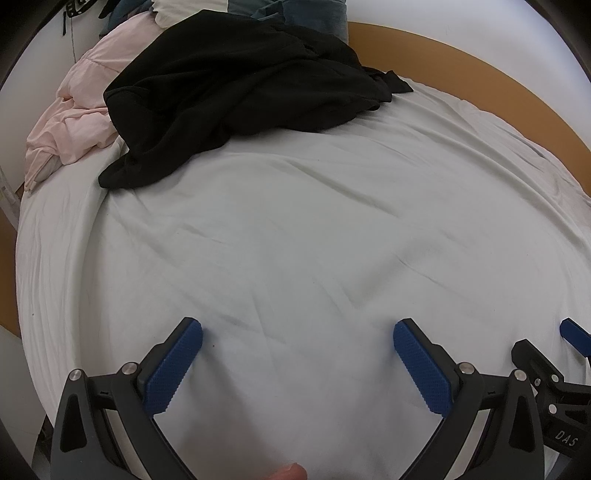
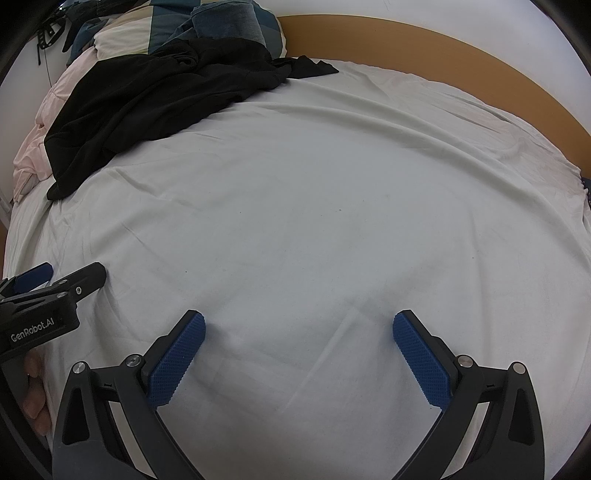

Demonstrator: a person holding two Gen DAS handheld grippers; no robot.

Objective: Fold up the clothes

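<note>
Left hand-held gripper [image 1: 297, 363] spread wide, nothing between the 2 blue pads [image 1: 173, 365], hovering over bare white bed sheet [image 1: 314, 229]. Right hand-held gripper [image 2: 298, 360] likewise spread wide, empty, over the same sheet [image 2: 314, 206]. Both side by side at near edge of bed; right one's tip visible at right border of left wrist view, left one's body with "GenRobot.AI" lettering at left border of right wrist view. Black garment [image 1: 236, 88] crumpled in a heap at far left of bed, well apart from both grippers, partly overlapping a pale pink duvet [image 1: 70, 122]. Same garment [image 2: 155, 99] in right wrist view, far left. Patterned pillows [image 2: 177, 29] behind it. Wooden bed frame [image 1: 480, 85] curving along far right side. Fingers of a person's hand [image 2: 35, 398] at lower left of right wrist view.
</note>
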